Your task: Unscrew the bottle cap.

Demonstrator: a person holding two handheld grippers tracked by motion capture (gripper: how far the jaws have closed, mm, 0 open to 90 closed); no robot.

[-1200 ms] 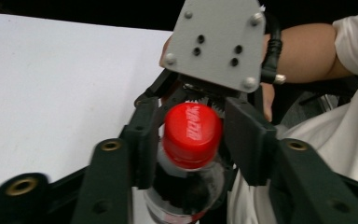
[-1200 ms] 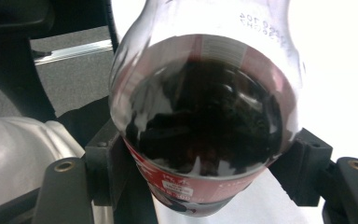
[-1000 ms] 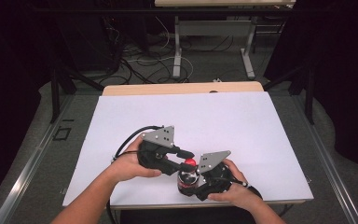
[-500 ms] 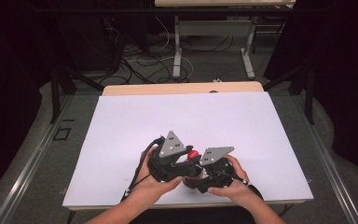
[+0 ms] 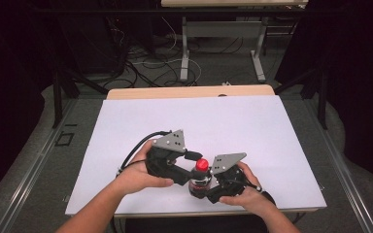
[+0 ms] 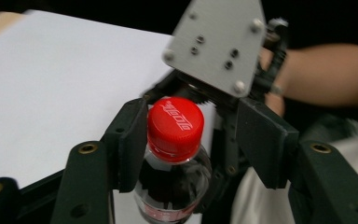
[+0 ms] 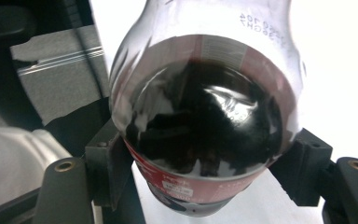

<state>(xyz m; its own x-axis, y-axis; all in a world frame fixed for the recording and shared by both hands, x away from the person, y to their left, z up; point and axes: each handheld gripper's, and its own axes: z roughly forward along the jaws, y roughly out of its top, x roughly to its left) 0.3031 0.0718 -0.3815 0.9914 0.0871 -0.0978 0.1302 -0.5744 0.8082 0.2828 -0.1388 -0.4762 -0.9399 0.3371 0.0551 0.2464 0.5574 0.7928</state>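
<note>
- High view: the person is holding a cola bottle (image 5: 200, 180) upright near the front edge of the white table (image 5: 252, 131). The right gripper (image 5: 212, 183) is clamping the bottle's body from the right, and the left gripper (image 5: 190, 167) is reaching in at the red cap (image 5: 202, 164) from the left. Both hands are close together, grippers nearly touching.
- Left gripper view: the cap (image 6: 175, 122) is sitting between the left gripper's (image 6: 193, 140) two black jaws. The jaws have just been opening; the left pad is right against the cap's side, the right pad is standing clear with a visible gap. So the left gripper is loose now, not squeezing the cap. The other gripper's grey plate (image 6: 216, 44) is showing just behind.
- Right gripper view: the bottle's (image 7: 205, 121) dark liquid-filled body is wedged between the right gripper's (image 7: 205, 182) jaws, pads pressing both sides of the label band. It is clenched firmly on the bottle.
- Judgement: the step in hand looks like unscrewing the cap, with the left gripper re-gripping between turns.
- To do it well: centre the cap between both pads, close evenly on the ribbed side, twist about the bottle's upright axis, keep the right grip steady so the bottle is not tilting or spinning.
</note>
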